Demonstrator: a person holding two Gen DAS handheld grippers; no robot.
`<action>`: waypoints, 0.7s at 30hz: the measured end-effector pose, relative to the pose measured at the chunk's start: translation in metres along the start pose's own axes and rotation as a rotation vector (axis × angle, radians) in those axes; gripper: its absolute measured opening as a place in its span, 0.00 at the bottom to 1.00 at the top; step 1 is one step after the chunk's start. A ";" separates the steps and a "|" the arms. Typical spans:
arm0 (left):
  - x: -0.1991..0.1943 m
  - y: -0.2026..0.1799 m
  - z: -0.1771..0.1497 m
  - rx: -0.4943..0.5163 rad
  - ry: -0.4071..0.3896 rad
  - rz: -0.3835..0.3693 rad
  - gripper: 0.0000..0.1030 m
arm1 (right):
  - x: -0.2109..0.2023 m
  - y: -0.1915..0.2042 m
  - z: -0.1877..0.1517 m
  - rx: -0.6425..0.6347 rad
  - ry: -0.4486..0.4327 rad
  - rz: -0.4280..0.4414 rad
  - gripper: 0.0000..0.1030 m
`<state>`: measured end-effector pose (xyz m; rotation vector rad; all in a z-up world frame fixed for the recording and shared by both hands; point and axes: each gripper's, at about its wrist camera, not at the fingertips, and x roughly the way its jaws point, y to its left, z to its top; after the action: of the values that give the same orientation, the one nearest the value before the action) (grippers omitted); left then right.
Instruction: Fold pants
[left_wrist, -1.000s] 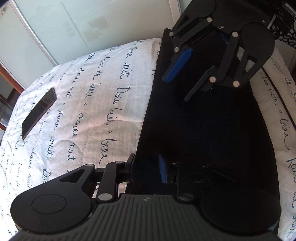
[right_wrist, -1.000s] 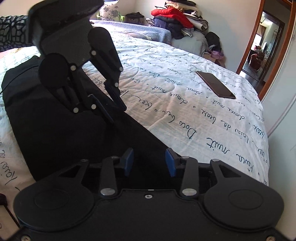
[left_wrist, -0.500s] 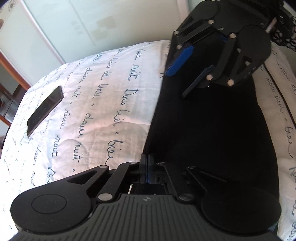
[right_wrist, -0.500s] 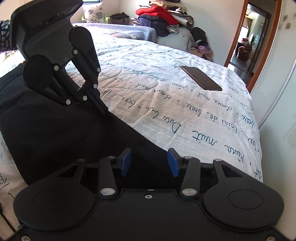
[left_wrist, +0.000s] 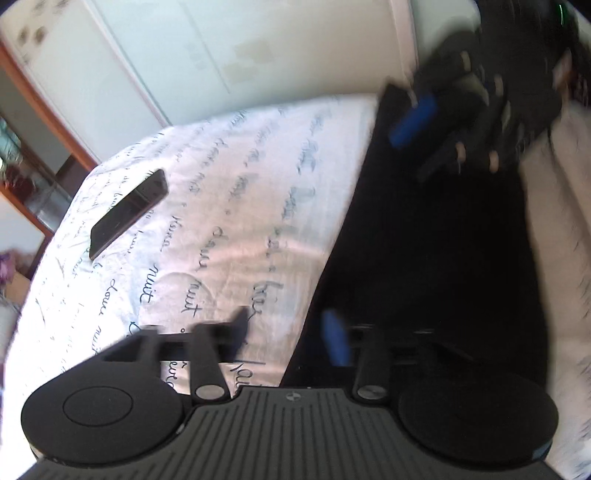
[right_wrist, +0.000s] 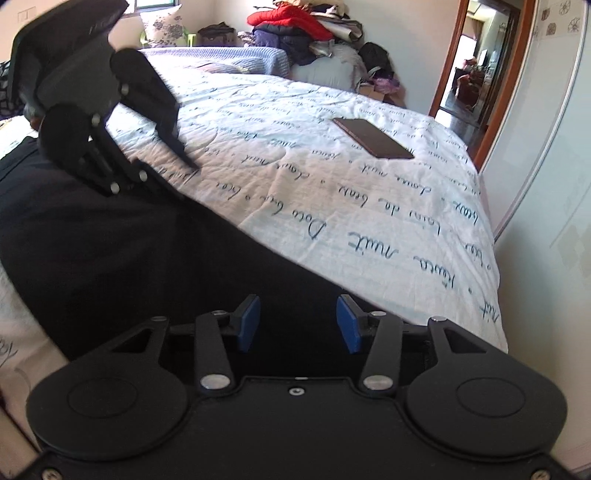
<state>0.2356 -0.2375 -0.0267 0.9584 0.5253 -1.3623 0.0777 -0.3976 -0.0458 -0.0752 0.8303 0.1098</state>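
Black pants (right_wrist: 122, 251), flat in a long folded band, lying on script-printed white bedspread (right_wrist: 332, 206)

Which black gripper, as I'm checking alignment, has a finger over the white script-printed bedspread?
The left gripper: its opening jaws straddle the black pants' edge, gripping nothing; the right gripper, likewise opening empty, is over pants only.

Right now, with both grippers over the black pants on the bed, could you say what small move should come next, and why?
Probably lower the left gripper, whose jaws are opening, so they straddle the edge of the pants. It sits right over that edge, nothing is pinched, and the right gripper is also opening with nothing gripped.
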 end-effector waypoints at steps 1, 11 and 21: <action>-0.007 0.000 0.001 -0.024 -0.022 -0.053 0.64 | 0.003 -0.004 -0.003 0.015 0.022 0.006 0.46; -0.022 -0.095 -0.026 0.062 0.077 -0.262 0.67 | -0.040 0.016 -0.029 0.096 -0.051 -0.025 0.48; -0.033 -0.082 -0.010 -0.209 -0.040 0.020 0.81 | -0.105 -0.019 -0.089 0.330 -0.072 -0.296 0.50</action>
<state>0.1529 -0.2045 -0.0275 0.7623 0.6130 -1.2782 -0.0556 -0.4330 -0.0274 0.1156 0.7482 -0.3018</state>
